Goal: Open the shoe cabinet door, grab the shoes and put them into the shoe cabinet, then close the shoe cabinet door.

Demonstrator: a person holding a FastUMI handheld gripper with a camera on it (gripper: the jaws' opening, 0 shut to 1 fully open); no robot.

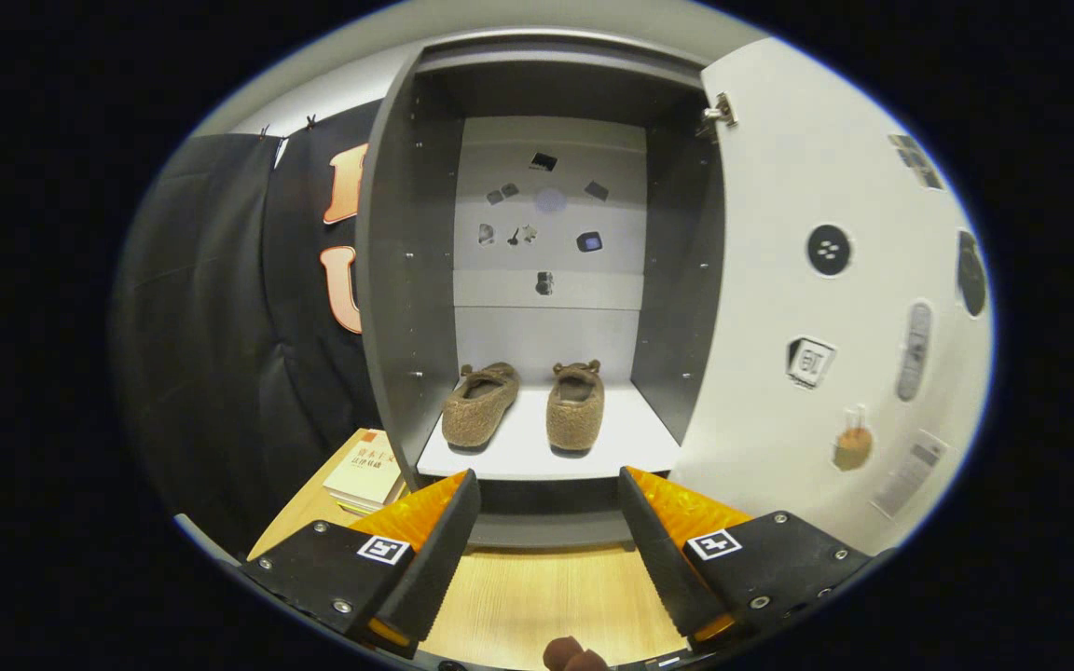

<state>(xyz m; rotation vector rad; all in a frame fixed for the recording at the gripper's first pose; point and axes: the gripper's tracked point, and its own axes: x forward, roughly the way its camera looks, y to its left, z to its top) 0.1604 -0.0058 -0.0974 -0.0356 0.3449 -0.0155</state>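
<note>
Beyond my gripper, whose fingers stand wide apart and hold nothing, both shoes sit side by side on the floor of the shoe cabinet. What remains, I judge, is closing the cabinet door, swung fully open to my right. Pushing near the hinge could stall it, and my fingers could slip off its smooth face.

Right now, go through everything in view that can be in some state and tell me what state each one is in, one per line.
Shoe cabinet door: swung wide open to the right.
Shoe cabinet: open, both shoes on its floor.
Left shoe: inside, upright, angled.
Right shoe: inside, upright, apart from the other.
Gripper: fingers open, holding nothing, short of the cabinet.
Books: stacked flat beside the cabinet.
</note>
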